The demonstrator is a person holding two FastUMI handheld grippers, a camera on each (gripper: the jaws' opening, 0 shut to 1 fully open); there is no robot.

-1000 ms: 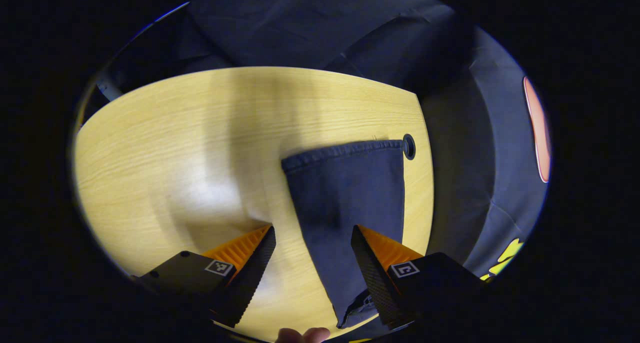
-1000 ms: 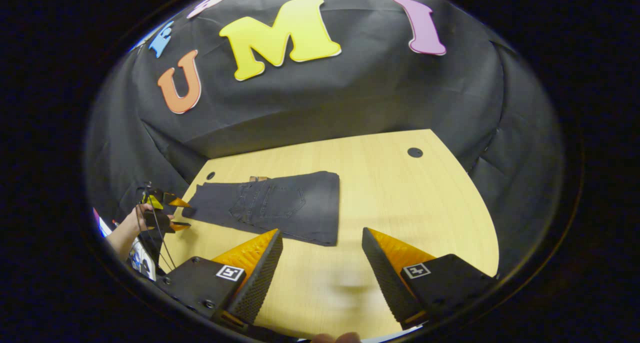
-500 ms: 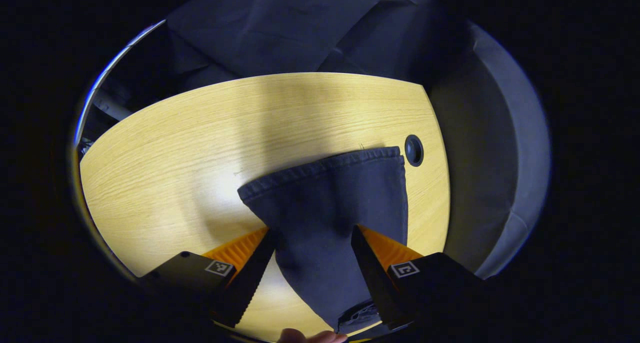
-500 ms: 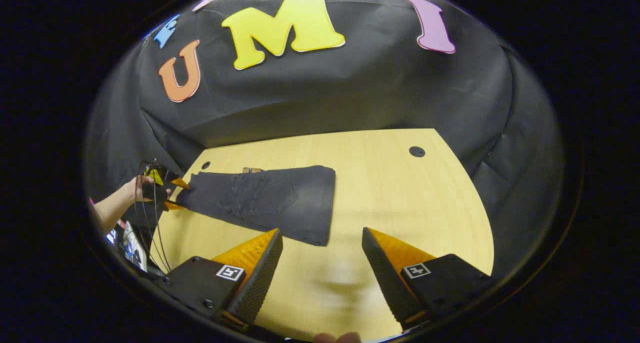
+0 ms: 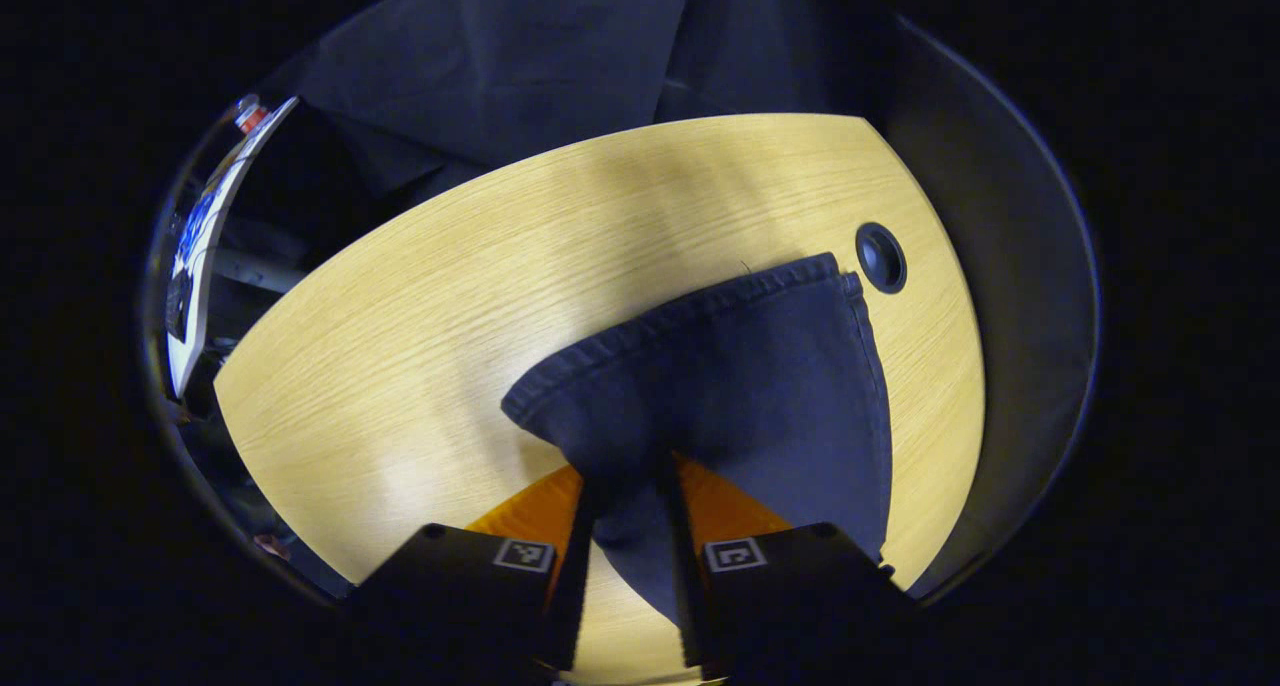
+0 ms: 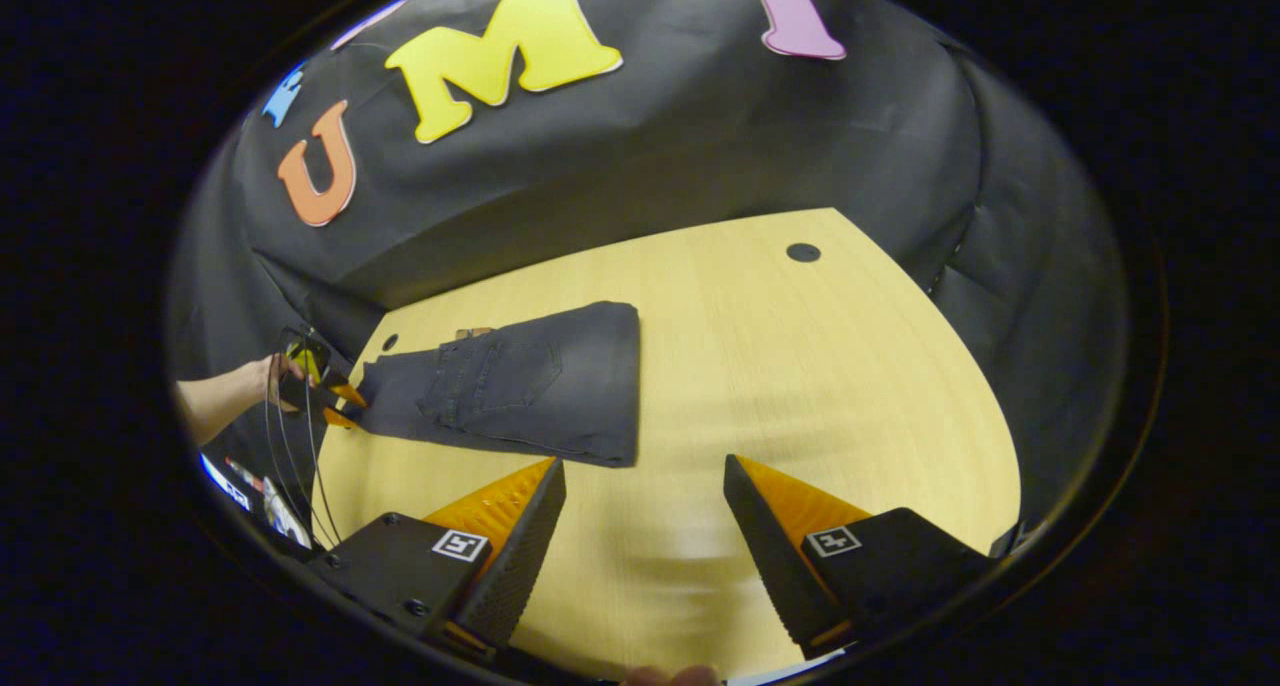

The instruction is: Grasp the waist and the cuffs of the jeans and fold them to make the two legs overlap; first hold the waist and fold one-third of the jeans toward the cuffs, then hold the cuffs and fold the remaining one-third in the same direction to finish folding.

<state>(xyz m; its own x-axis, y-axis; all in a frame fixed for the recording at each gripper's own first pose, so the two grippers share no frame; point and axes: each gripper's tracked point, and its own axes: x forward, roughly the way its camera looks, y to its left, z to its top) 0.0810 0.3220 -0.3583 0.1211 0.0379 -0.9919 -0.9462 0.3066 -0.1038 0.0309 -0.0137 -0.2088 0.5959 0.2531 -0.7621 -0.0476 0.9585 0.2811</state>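
Note:
Dark jeans lie on the wooden table, with a back pocket facing up and a straight edge toward the table's middle. At their left end the cuffs meet my left gripper, held by a hand. In the left gripper view the hemmed cuff end fans out ahead of my left gripper, which is shut on the cloth and bunches it between the fingers. My right gripper hovers open over bare table, near the jeans' front edge, holding nothing.
A round cable hole sits just past the cuff's corner. Another hole lies at the table's far right, and a small one beside the jeans. Black cloth walls surround the table. Cables hang from the left gripper.
My left gripper moved onto the cuffs and shut on them, bunching and lifting the cloth. The right gripper stayed open and drifted slightly.

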